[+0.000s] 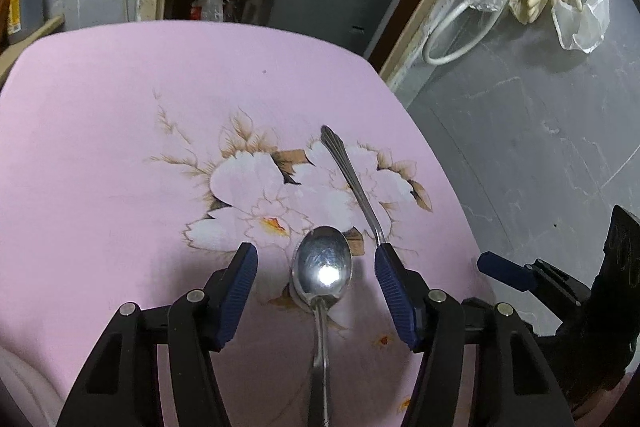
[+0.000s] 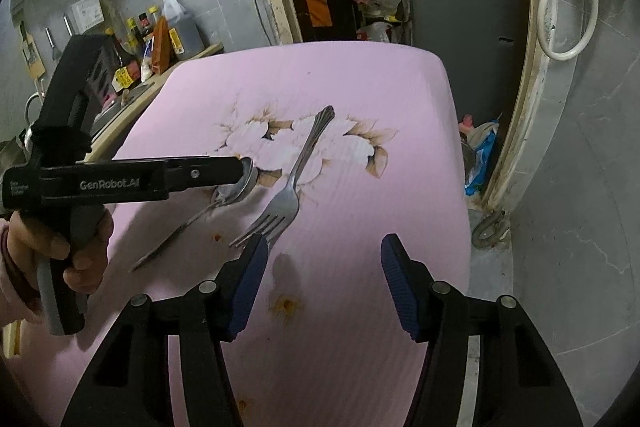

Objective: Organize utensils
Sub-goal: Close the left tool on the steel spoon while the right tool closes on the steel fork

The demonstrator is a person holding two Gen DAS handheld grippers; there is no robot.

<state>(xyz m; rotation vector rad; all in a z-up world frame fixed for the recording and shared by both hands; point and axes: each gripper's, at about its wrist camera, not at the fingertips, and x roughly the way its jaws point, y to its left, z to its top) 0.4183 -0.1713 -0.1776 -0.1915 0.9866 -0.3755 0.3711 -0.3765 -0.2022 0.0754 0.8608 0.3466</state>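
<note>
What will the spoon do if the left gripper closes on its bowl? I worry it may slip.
The spoon looks like polished metal, so probably stiff but slippery against the left gripper. Its bowl is rounded, so it may squirt out or pivot. It lies flat on the pink cloth, so getting under it seems hard.

At 6 o'clock the shiny steel spoon's (image 1: 322,269) handle leaves the left view; the slim steel fork's (image 1: 352,183) tines hide behind the left gripper (image 1: 316,255).

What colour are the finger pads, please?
Dark blue, ribbed pads; clearest in the left wrist view.
</note>
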